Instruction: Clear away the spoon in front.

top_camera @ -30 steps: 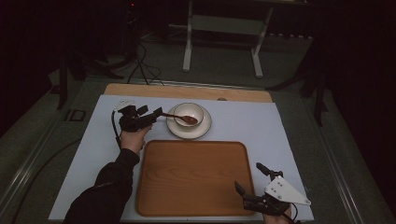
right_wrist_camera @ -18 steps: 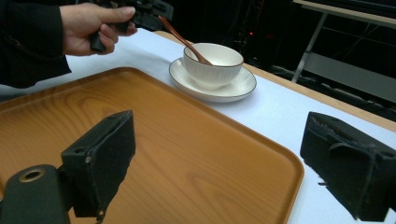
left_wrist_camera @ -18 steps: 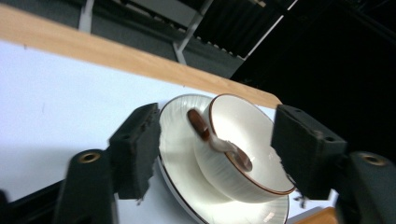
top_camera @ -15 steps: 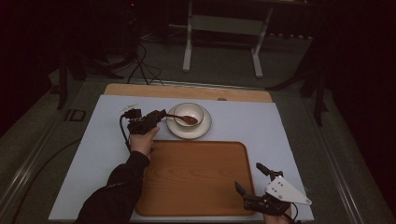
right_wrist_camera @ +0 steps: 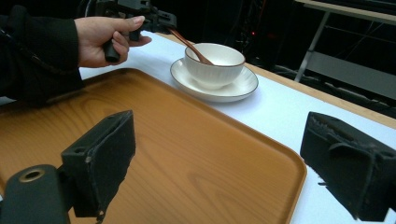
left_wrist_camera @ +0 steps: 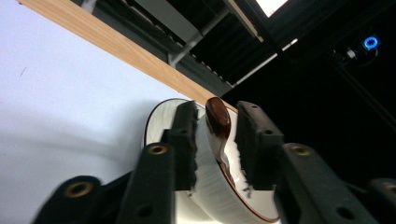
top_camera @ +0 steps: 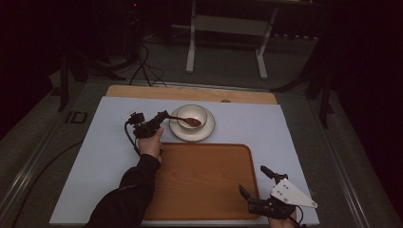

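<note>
Left gripper (top_camera: 163, 115): jaws around the spoon (top_camera: 186, 120) handle, not yet clamped.
Spoon: resting in bowl (top_camera: 192, 115), unlifted.
Right gripper (top_camera: 256, 183): open, idle, near right.

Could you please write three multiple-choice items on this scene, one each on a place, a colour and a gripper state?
1. Where does the white ribbed bowl stand?
A. on the white saucer
B. on the wooden tray
C. on the floor

2. What colour is the spoon in the bowl?
A. silver
B. dark brown
C. blue

3. How is the right gripper?
A. shut on the spoon
B. shut on the tray
C. open, holding nothing

Answers: 1 A, the saucer's rim rings the bowl beyond the tray; 2 B, the handle and scoop show glossy dark brown; 3 C, the right gripper view shows its jaws wide apart above the tray.
</note>
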